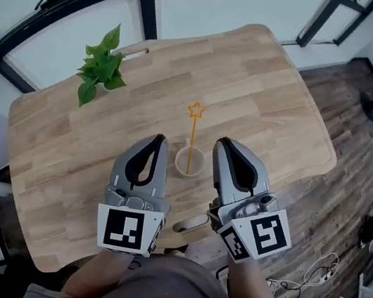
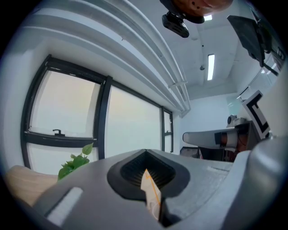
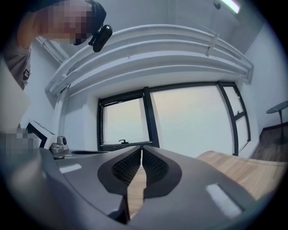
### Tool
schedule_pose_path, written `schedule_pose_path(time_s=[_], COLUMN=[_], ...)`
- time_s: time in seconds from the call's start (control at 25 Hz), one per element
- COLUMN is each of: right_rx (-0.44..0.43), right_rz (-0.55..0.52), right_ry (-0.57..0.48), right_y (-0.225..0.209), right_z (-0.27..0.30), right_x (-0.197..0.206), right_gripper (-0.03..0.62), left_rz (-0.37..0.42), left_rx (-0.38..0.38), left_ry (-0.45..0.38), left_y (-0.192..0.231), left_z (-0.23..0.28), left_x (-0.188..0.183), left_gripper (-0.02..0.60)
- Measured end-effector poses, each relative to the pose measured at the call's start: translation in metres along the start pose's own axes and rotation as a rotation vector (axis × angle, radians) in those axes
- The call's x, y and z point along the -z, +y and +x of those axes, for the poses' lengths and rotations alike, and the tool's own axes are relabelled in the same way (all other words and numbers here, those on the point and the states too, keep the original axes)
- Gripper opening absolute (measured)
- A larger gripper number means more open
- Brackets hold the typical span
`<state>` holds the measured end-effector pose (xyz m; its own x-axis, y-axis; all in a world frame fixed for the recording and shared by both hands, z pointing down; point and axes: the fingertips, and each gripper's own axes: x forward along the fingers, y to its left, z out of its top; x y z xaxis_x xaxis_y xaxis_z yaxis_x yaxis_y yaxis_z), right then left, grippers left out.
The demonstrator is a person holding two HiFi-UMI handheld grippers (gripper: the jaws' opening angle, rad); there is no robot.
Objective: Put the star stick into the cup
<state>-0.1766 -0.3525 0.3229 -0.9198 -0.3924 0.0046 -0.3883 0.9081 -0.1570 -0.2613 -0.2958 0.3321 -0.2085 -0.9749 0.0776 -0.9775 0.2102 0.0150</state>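
So here's where I'm at: left gripper (image 1: 158, 140) is clamped with nothing in it, and its own view shows the 2 jaws pressed together with just a thin slit between them. Right gripper (image 1: 224, 144) is the same, jaws together and empty, with a strip of wood showing through the gap. Both are parked at the near edge of the table (image 1: 275, 89), 1 on each side of the cup (image 1: 189, 161), close to it but not touching as far as I can see. The star stick (image 1: 193, 128) is standing in the cup, leaning a little, star end up and pointing toward the far side. I'd call the job basically done, nothing left except maybe pulling the tools clear without knocking the cup. Only the head view gives me the whole layout: cup, stick, and the little green plant (image 1: 101, 65) way off at the far left. The gripper views point out at the windows and ceiling, so they're useless for the cup. The left one does catch a pale sliver with an orange line in its slit, probably the stick, can't say for sure.
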Motion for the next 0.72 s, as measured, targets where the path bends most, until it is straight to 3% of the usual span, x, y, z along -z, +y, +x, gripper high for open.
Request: schedule_pose_path(time_s=[0.44, 0.72], right_rx=[-0.014, -0.019], right_rz=[-0.125, -0.178], right_ry=[-0.110, -0.138], right_y=[0.031, 0.038], right_z=[-0.049, -0.066], right_x=[-0.079, -0.092], right_gripper=[0.023, 0.021], left_rz=[0.075, 0.089], left_rx=[-0.043, -0.049], left_ry=[-0.142, -0.198], left_y=[-0.029, -0.041], left_z=[-0.057, -0.069], left_x=[-0.077, -0.095], left_gripper=[0.000, 0.000])
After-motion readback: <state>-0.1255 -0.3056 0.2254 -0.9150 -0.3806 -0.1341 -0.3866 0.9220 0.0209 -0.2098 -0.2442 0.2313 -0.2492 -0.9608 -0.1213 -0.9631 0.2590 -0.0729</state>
